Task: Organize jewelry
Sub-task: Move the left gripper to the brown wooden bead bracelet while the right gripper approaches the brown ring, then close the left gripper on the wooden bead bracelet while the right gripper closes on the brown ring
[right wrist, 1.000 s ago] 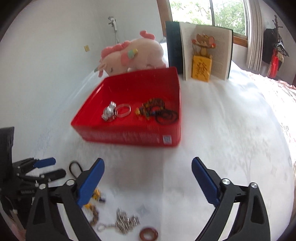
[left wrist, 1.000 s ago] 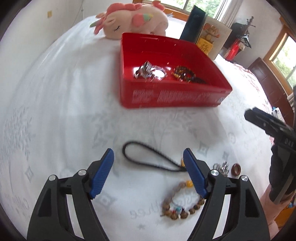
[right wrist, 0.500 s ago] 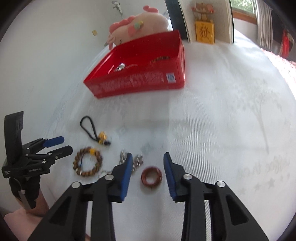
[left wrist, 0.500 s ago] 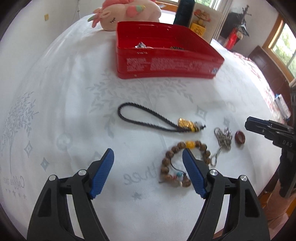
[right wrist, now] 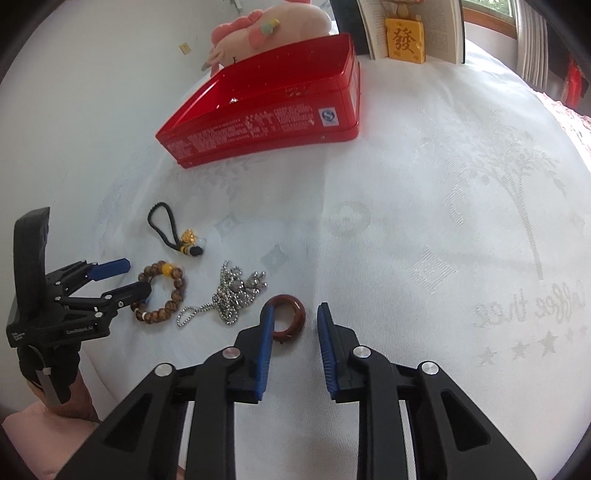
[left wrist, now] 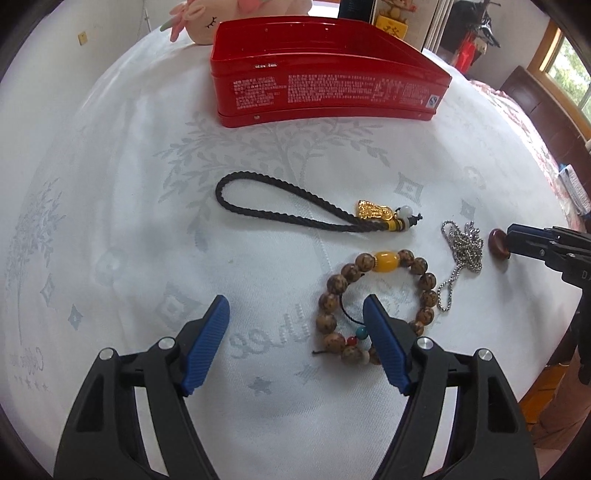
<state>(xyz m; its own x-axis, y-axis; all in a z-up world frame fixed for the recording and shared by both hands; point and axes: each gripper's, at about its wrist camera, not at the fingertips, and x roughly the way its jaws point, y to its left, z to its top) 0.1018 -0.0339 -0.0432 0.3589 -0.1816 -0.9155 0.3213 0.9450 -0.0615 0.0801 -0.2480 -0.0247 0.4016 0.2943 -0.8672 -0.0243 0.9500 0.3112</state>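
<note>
On the white cloth lie a wooden bead bracelet (left wrist: 380, 302) (right wrist: 162, 291), a black cord with a gold charm (left wrist: 306, 208) (right wrist: 173, 229), a silver ball chain (left wrist: 461, 251) (right wrist: 232, 295) and a red-brown ring (left wrist: 498, 243) (right wrist: 288, 321). My left gripper (left wrist: 295, 314) (right wrist: 125, 277) is open and low; its right finger rests inside the bracelet loop. My right gripper (right wrist: 295, 317) (left wrist: 517, 236) is open narrowly around the near part of the ring, not touching on the right side. The red tin (left wrist: 325, 88) (right wrist: 269, 118) stands behind.
A pink plush toy (right wrist: 269, 26) lies behind the tin. An open book and a yellow block (right wrist: 404, 40) stand at the back. The table's edge runs close on my right in the left wrist view (left wrist: 546, 369).
Both grippers have dropped lower and closer to the cloth. The left one has come onto the bracelet. The right one has closed in around the ring.
</note>
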